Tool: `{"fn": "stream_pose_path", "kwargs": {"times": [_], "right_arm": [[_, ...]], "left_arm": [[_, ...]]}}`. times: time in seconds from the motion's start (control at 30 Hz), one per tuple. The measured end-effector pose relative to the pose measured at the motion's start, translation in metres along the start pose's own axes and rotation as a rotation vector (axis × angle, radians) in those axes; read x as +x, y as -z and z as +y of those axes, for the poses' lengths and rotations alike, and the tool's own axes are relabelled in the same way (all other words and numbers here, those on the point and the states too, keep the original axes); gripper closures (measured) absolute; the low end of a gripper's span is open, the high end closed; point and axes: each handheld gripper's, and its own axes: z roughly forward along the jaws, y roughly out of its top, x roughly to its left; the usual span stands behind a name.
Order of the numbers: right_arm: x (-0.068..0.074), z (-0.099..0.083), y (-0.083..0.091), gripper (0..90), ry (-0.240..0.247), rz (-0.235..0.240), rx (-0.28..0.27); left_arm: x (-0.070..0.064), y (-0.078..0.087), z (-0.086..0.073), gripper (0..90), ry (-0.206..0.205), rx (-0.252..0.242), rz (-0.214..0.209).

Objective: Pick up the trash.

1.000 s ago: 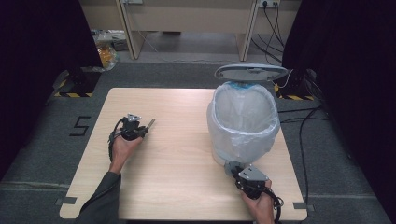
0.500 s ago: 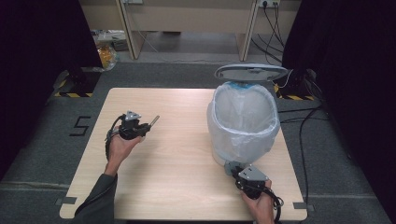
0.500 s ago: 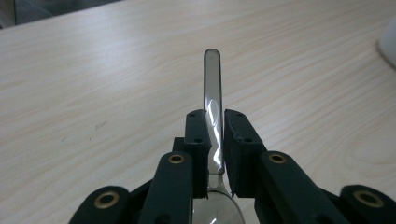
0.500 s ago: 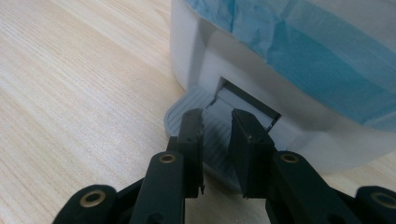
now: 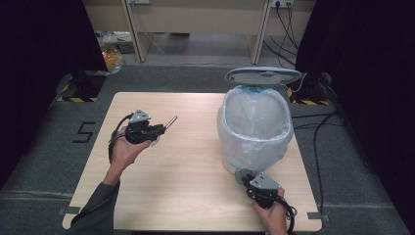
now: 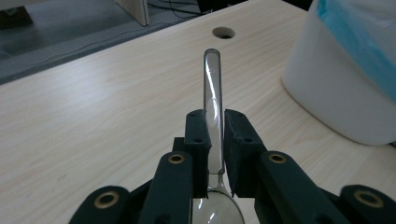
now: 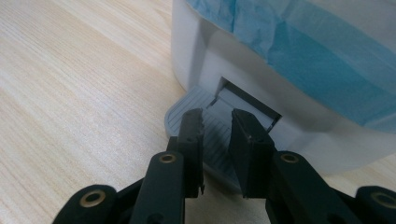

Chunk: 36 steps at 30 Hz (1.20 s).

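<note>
Item 1: my left tool (image 5: 155, 129), clenched on a spoon (image 6: 214, 100) across the handle, bowl tucked back toward my palm, handle tip pointing to about 2 o'clock toward the bin (image 5: 254, 125). Held above the worktop (image 5: 181, 161), near its 9 o'clock side, well apart from the bin; I judge it waits there to be dropped in.

Item 2: my right tool (image 7: 215, 140), released, jaws a little apart and grasping nothing, resting on the grey pedal (image 7: 205, 123) at the bin's 6 o'clock foot. Pressing there likely props the lid (image 5: 263, 76) open.

Item 3: bin, lined with a bag (image 7: 299, 42), lid raised.
</note>
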Motion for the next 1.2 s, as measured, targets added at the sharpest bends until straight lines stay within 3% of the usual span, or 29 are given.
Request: {"fn": "stream_pose_path", "kwargs": {"times": [0.13, 0.33, 0.4, 0.63, 0.97, 1.2], "right_arm": [[0.0, 0.0, 0.0, 74.0, 0.002, 0.002, -0.001], [0.0, 0.0, 0.0, 74.0, 0.004, 0.0, -0.001], [0.0, 0.0, 0.0, 74.0, 0.003, 0.002, 0.0], [0.0, 0.0, 0.0, 74.0, 0.003, 0.001, 0.001], [0.0, 0.0, 0.0, 74.0, 0.007, -0.002, 0.001], [0.0, 0.0, 0.0, 74.0, 0.006, -0.002, 0.0]], "left_arm": [[-0.009, 0.006, 0.01, 80.2, -0.021, -0.012, -0.023], [-0.027, 0.019, 0.027, 80.1, -0.049, -0.033, -0.104], [-0.031, 0.022, 0.029, 80.1, -0.061, -0.037, -0.106], [-0.06, 0.034, 0.055, 80.1, -0.118, -0.063, -0.174], [-0.096, 0.027, 0.085, 80.1, -0.188, -0.067, -0.217], [-0.116, 0.02, 0.102, 80.1, -0.208, -0.074, -0.251]]}}
